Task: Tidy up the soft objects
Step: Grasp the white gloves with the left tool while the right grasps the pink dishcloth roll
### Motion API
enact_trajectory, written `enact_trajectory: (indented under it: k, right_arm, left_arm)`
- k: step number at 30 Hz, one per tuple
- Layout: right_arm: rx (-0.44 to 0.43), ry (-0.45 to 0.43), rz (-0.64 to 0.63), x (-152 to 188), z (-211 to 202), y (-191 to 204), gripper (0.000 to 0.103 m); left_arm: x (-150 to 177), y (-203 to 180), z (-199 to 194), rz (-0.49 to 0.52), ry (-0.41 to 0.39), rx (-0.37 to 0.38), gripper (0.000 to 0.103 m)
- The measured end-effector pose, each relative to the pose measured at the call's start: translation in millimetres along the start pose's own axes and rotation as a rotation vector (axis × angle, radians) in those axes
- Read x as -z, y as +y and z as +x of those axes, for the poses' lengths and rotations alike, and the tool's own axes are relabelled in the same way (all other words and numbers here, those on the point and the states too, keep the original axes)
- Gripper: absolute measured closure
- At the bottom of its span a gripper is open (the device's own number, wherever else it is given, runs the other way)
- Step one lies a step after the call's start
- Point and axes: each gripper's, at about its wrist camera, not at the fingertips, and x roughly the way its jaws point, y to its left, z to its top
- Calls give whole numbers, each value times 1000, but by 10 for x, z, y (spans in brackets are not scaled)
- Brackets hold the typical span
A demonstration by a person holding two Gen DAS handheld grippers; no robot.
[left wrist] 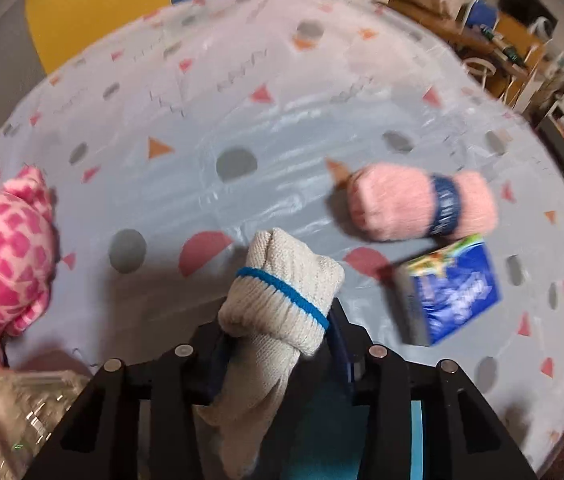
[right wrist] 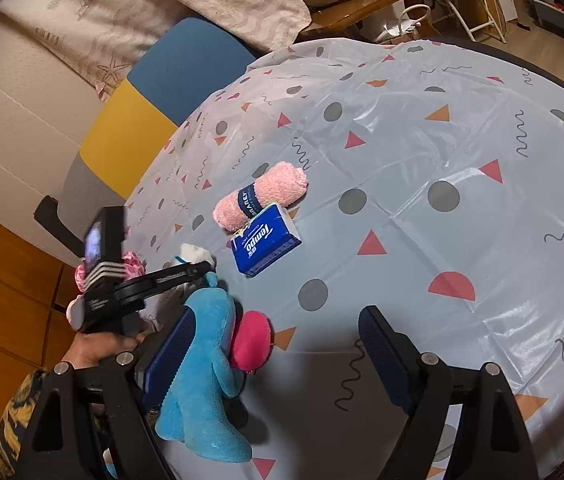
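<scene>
Right now the L gripper (left wrist: pixel 278 344) is clamped on a rolled white sock (left wrist: pixel 278 300) w/ blue band, sticking up btwn its fingers over the patterned tablecloth (left wrist: pixel 202 184). R gripper (right wrist: pixel 278 344) hangs wide, nothing gripped; blue plush (right wrist: pixel 206 368) lies against its left finger. Farther out: tissue pack (right wrist: pixel 264 242) touching pink towel roll (right wrist: pixel 262 194).

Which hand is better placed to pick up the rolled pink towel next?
Right. The right gripper has open, empty jaws, and the rolled pink towel lies ahead. The left gripper already holds the white knitted sock.
</scene>
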Motion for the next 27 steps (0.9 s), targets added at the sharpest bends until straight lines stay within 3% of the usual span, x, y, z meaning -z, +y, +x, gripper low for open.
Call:
enact_trajectory:
  k: [7, 11, 15, 20, 27]
  right_arm:
    - [20, -3, 12, -3, 1, -33, 18]
    - [33, -3, 17, -3, -1, -50, 18]
    - [48, 12, 18, 9, 23, -61, 18]
    - [79, 68, -44, 70, 136, 50, 18]
    - [179, 89, -360, 31, 321, 642, 18]
  left_arm:
    - [242, -3, -963, 3, -227, 63, 59]
    - [685, 11, -1540, 31, -310, 153, 59]
    - [1319, 71, -1827, 54, -317, 220, 59]
    - [2116, 194, -1949, 14, -290, 248, 59]
    - [2940, 413, -2090, -28, -288, 299, 59]
